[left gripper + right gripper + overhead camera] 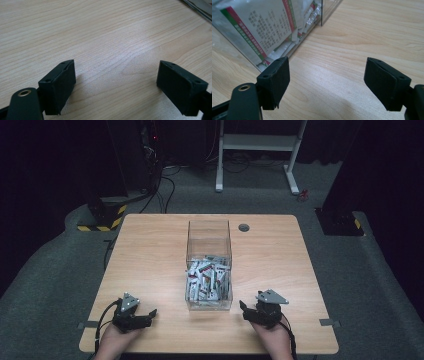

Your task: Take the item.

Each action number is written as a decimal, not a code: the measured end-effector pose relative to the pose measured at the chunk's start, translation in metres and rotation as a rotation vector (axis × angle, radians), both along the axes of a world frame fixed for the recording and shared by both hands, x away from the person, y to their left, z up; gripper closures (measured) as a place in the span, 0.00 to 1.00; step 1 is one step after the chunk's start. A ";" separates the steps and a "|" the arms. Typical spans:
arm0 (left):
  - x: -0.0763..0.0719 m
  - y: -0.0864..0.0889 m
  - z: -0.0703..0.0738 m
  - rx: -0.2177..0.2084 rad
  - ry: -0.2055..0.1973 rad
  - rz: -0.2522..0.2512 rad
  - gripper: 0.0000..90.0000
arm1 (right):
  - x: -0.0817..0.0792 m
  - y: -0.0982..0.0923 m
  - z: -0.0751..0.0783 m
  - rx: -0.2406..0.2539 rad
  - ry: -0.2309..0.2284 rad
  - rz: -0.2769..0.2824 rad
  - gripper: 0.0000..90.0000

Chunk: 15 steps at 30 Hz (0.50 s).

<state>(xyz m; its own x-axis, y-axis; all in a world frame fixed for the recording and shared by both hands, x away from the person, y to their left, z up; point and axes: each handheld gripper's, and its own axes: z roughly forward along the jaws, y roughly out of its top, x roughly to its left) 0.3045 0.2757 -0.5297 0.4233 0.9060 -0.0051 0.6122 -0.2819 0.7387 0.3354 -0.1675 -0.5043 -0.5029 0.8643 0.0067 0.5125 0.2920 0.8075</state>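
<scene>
Left gripper (134, 316) lower left of the high view, jaws apart, empty, over bare table (150, 250). Clear box (209, 265) at centre, packets (207, 280) piled inside, none out. Right gripper (260, 312) lower right, jaws wide, empty, just beside the box. Looks like nothing picked yet.

I saw white sachets (206, 279) striped red and green inside the clear plastic box (209, 236), on the pale wood-grain worktop (150, 255).

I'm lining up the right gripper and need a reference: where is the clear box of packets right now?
In the high view the clear box stands mid-table, ahead and between both grippers; the right gripper sits open near its corner.
</scene>
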 end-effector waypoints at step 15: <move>0.000 0.000 0.000 0.000 0.000 0.000 0.18 | -0.006 -0.003 0.008 0.049 -0.081 -0.001 0.23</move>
<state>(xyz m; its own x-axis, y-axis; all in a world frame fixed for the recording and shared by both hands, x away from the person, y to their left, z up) 0.3045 0.2757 -0.5297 0.4236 0.9058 -0.0054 0.6123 -0.2819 0.7387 0.3298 -0.1710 -0.4962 -0.5031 0.8642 0.0087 0.4454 0.2506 0.8595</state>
